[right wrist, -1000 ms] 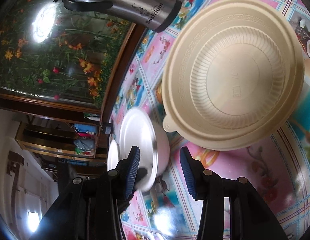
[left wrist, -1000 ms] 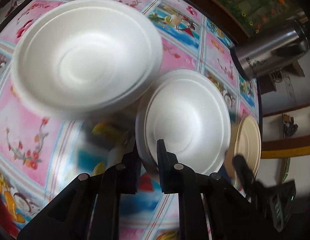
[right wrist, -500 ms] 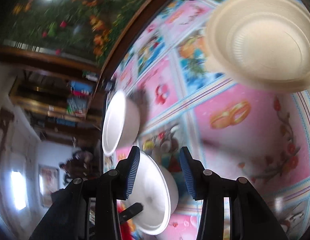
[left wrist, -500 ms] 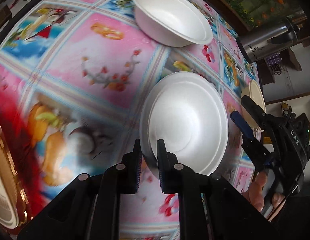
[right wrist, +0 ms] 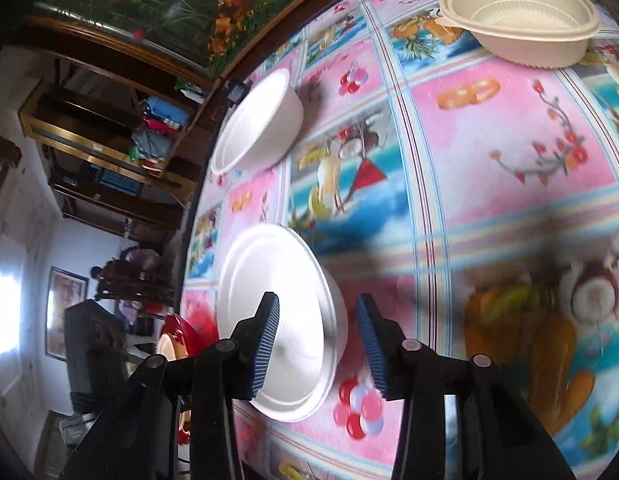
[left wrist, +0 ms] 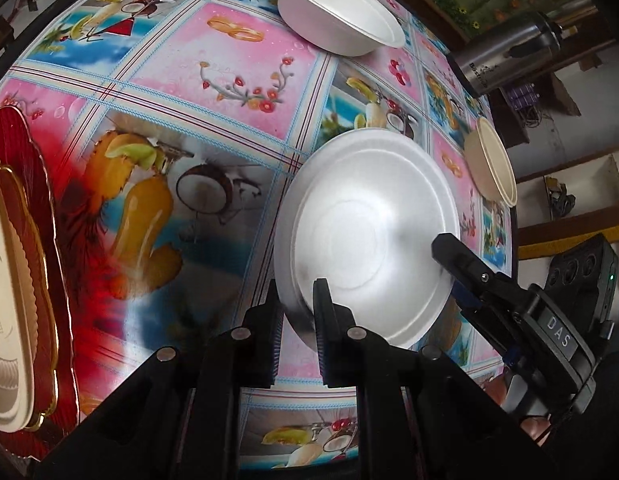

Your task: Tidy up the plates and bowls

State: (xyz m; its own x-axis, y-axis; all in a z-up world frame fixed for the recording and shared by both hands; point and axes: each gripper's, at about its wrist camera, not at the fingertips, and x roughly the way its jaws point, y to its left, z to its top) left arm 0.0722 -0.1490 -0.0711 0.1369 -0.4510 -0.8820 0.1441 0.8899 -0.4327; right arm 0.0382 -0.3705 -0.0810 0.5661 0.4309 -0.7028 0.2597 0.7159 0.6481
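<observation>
My left gripper (left wrist: pixel 295 312) is pinching the near rim of a white foam bowl (left wrist: pixel 369 236), one finger outside the wall and one inside. Whether that bowl rests on the tablecloth (left wrist: pixel 229 72) or hangs just above it, I cannot tell. My right gripper (right wrist: pixel 318 340) is spread wide, its ribbed blue pads (right wrist: pixel 265 340) straddling the same bowl (right wrist: pixel 277 320) without clear contact; in the left view its black finger (left wrist: pixel 465 264) lies over the bowl's right rim.

Around it: a second white foam bowl (left wrist: pixel 337 12) sits upright at the far side of the table, well apart, and a cream plastic bowl (right wrist: pixel 521 16) with a fluted wall and a small tab on its rim stands near the right edge. A brushed-steel flask (left wrist: pixel 505 56) stands beyond the far right corner of the cloth. At the left edge lies a red scalloped plate with a gold rim (left wrist: pixel 49 240), and a cream ridged plate (left wrist: pixel 9 300) rests on it — both cut off by the frame.

The cloth is glossy, printed in pink and blue squares with fruit, coconuts and rings. The foam bowls are smooth and matte, with faint concentric rings inside.

Much of the near cloth is smeared with blur in the right view, and the room behind — shelves, a framed picture, a bright window — is too warped to read well.
</observation>
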